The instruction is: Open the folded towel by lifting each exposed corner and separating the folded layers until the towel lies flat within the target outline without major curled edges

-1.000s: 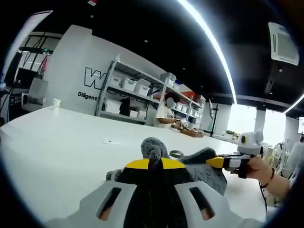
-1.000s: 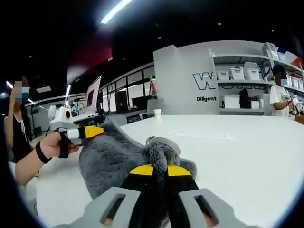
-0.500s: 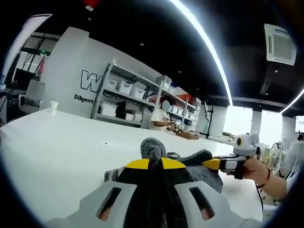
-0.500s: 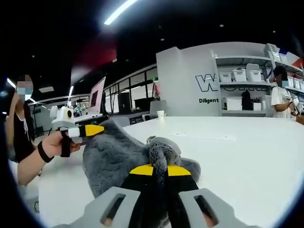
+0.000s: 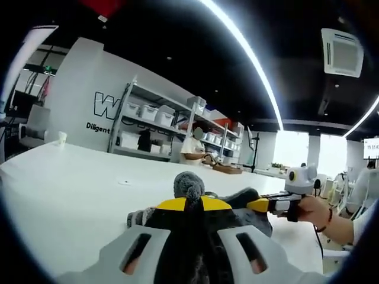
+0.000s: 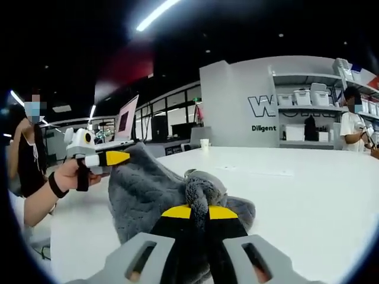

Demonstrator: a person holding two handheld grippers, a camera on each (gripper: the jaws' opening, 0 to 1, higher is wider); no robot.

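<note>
A grey fluffy towel [image 6: 148, 192] hangs between my two grippers above a white table [image 6: 320, 195]. My right gripper [image 6: 198, 207] is shut on one bunched corner of the towel, which pokes up between the yellow-tipped jaws. My left gripper [image 5: 190, 201] is shut on another bunched corner of the towel [image 5: 189, 184]. In the right gripper view the left gripper [image 6: 109, 158] comes in from the left, held by a hand, with the towel stretching from it. In the left gripper view the right gripper [image 5: 266, 205] comes in from the right, held by a hand, gripping the towel's far edge.
The white table [image 5: 65, 177] spreads wide below. A white paper cup [image 6: 205, 142] stands at its far edge. Shelves with white bins [image 5: 151, 112] line the back wall. A person [image 6: 352, 124] stands by the shelves, and another person [image 6: 26, 148] holds the grippers.
Both views have tilted a little upward. The towel stays pinched in both grippers and stretched between them, much as before.
</note>
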